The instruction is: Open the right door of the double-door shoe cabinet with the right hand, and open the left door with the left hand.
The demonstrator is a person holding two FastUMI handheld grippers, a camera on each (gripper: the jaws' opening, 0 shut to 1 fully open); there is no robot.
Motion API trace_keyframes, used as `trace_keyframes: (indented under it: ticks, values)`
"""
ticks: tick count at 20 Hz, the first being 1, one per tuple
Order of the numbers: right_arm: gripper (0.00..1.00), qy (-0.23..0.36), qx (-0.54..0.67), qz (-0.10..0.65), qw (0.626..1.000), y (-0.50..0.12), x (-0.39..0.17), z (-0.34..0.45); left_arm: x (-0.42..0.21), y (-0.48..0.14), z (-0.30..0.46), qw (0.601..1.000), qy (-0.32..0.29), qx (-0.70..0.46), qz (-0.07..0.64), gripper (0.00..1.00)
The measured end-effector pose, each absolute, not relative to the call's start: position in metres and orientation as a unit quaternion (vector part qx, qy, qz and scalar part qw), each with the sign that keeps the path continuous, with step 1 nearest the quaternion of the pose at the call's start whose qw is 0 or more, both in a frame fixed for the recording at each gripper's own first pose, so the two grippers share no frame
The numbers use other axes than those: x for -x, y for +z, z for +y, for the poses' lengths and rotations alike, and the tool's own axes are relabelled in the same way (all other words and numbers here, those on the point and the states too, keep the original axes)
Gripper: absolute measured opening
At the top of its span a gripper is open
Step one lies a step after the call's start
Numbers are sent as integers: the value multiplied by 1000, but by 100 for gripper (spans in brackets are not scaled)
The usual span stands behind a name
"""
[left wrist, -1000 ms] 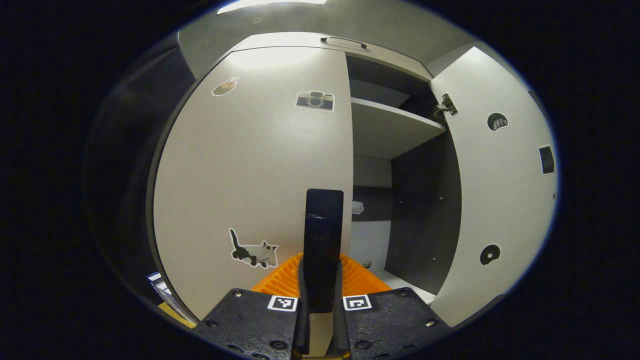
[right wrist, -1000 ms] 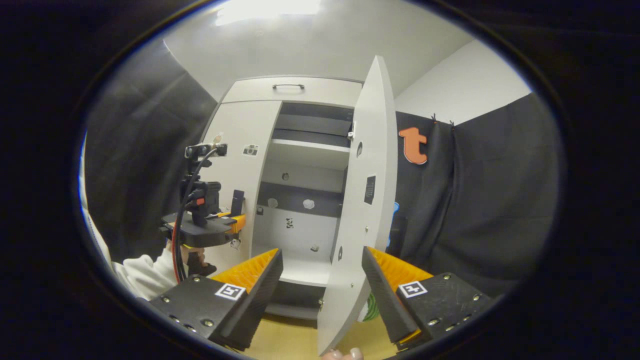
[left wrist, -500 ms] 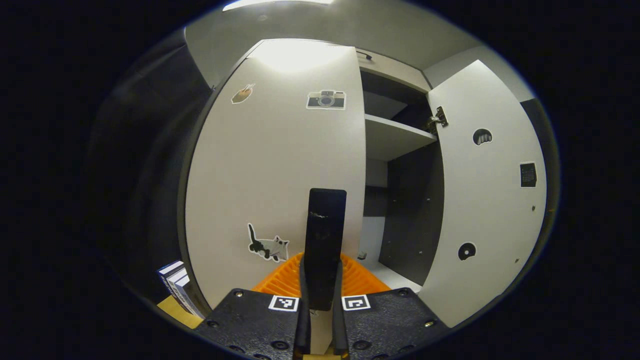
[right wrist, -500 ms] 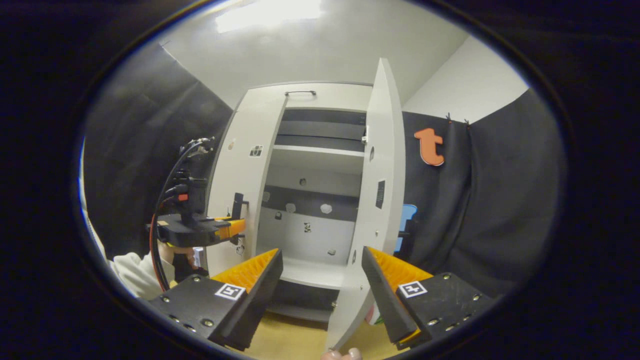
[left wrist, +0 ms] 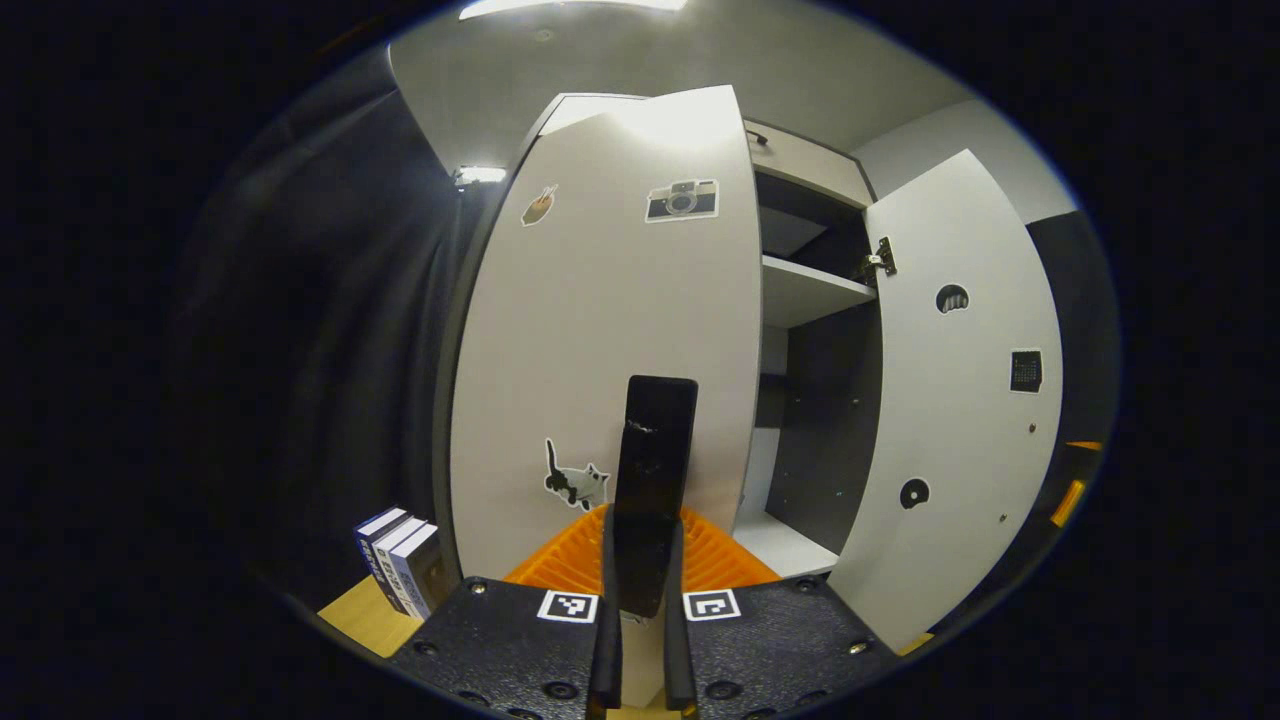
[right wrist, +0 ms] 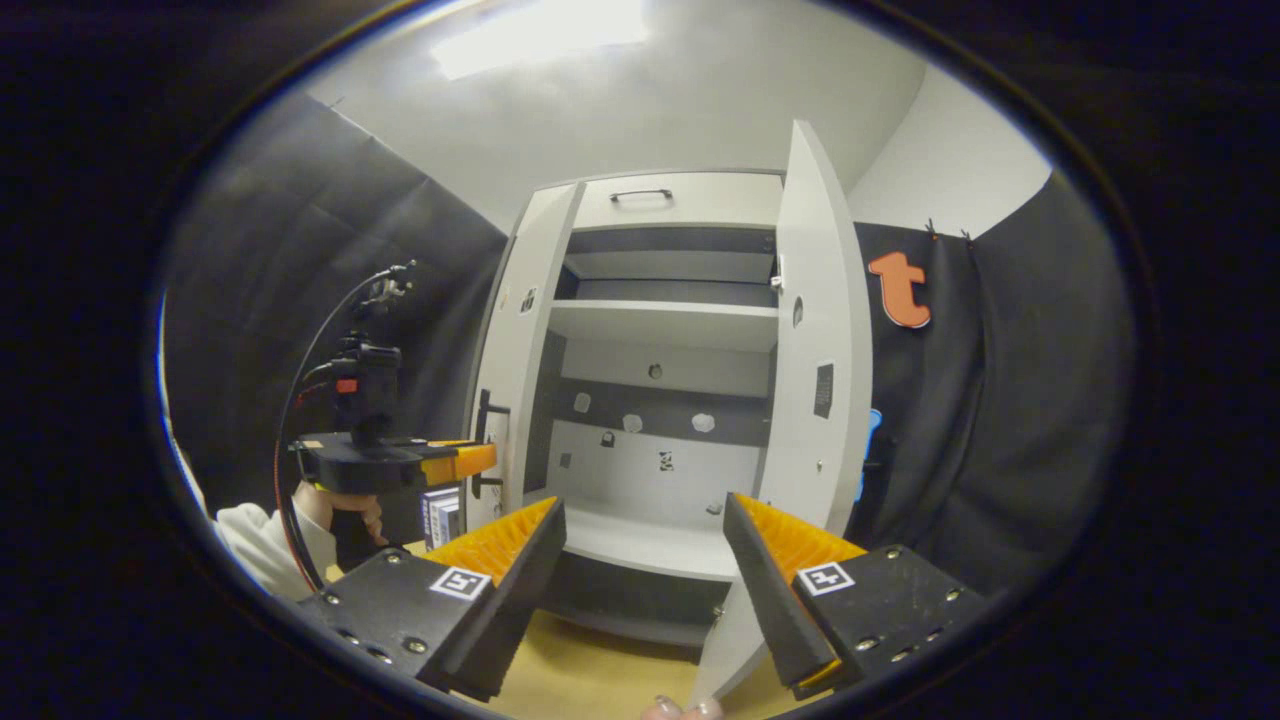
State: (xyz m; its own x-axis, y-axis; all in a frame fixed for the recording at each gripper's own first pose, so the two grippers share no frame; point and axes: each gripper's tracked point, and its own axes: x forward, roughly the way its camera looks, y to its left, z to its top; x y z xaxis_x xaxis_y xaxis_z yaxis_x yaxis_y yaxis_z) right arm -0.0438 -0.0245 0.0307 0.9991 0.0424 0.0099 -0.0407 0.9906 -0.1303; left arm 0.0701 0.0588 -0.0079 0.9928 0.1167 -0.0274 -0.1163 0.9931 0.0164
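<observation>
Two doors (right wrist: 815,330) ajar; stickers (left wrist: 682,200) bear no legible writing.

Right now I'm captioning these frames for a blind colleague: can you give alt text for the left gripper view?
The left gripper is shut on the black handle of the shoe cabinet's left door, which stands partly open. Beside it the right door hangs wide open, showing a white shelf.
</observation>
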Motion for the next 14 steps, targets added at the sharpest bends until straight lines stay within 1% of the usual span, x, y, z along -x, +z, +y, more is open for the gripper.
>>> trace_keyframes:
  ticks: [1,2,5,8,9,14]
  values:
    - [96,25,64,-7,998,31,44,-20,-64,-6,63,998,60,-8,14,17]
    - [96,30,62,-7,998,31,45,-15,-57,-5,67,998,62,-6,12,14]
    - [95,47,56,-8,997,30,43,2,-37,1,81,998,67,3,10,14]
    - [95,68,57,-4,996,26,41,23,-19,6,100,996,89,-7,7,13]
    - [95,74,60,-5,995,25,39,29,-13,8,108,995,97,-11,3,11]
    - [95,108,56,-8,993,23,27,64,10,16,144,993,116,-18,-3,6]
